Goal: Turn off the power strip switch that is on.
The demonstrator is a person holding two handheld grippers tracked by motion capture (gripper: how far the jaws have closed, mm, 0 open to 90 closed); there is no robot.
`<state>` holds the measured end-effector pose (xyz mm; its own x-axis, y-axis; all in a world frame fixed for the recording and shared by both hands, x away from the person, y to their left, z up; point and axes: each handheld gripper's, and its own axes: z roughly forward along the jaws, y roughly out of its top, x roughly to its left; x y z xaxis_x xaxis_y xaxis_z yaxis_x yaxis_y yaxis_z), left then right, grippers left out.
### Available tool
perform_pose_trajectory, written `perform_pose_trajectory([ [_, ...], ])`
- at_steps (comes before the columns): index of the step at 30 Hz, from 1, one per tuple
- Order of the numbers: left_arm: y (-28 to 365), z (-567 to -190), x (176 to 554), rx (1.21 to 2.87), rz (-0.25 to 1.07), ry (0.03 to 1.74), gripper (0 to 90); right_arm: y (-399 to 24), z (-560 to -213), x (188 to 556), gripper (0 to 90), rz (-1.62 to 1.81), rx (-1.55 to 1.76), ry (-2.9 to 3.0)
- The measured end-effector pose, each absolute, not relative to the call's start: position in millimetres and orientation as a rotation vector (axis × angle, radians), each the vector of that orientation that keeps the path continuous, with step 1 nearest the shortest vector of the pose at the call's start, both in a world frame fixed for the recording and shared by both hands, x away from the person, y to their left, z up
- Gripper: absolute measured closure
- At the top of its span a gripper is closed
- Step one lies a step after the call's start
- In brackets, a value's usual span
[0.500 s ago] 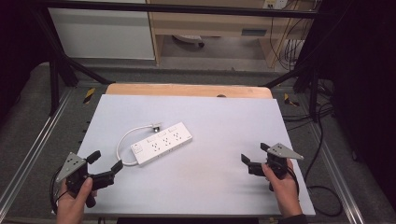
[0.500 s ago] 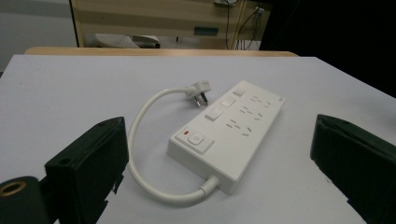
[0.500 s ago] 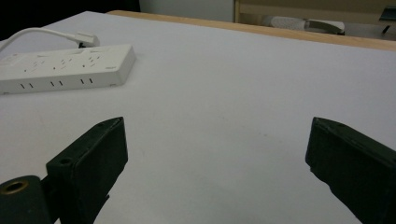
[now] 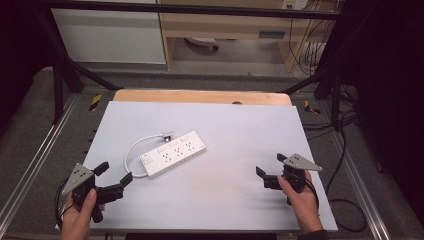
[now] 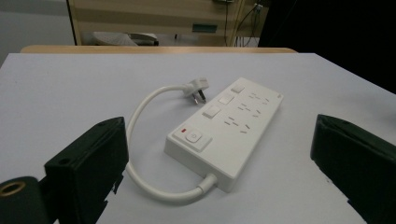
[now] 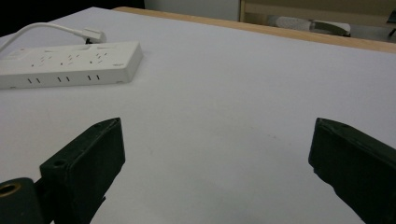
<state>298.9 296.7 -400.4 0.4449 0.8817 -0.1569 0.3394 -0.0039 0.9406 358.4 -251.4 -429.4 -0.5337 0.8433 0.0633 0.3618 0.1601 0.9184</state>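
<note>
White power strip [image 4: 173, 154] lying flat on the pale grey surface [image 4: 235, 130], left of centre in the high view, its long axis running from about 8 o'clock to 2 o'clock. Its top face carries rows of sockets, three small switches along one edge and a larger switch [image 5: 194, 136] with a red mark beside it at the near end. A short white cord [image 4: 131, 152] leaves that near end, curves away in a loop toward 10 o'clock and ends in a plug [image 4: 166, 135] resting on the surface just beside the strip's far long edge. Left hand-held gripper [image 4: 113, 178], at 7 o'clock of the surface: jaws spread wide and holding nothing, aimed toward the strip, the nearer jaw tip close to the cord loop but apart from it; in the left gripper view the strip lies between and beyond the two black jaws. Right hand-held gripper [image 4: 270, 170], at 4 o'clock, well apart from the strip: jaws likewise parted and empty over bare surface, the strip appearing far off at 10 o'clock in the right gripper view. Each is held by one hand [image 4: 79, 217] entering from 6 o'clock. A wooden edge [image 4: 200, 96] borders the surface at 12 o'clock.
</note>
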Motion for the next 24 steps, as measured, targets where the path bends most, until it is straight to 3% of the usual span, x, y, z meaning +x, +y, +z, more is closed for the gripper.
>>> perform_pose_trajectory([
  [24, 294, -401, 299, 1.598, 0.606, 1.087, 4.1, -222, -416, 349, 4.9, 1.424, 1.041, 2.004],
])
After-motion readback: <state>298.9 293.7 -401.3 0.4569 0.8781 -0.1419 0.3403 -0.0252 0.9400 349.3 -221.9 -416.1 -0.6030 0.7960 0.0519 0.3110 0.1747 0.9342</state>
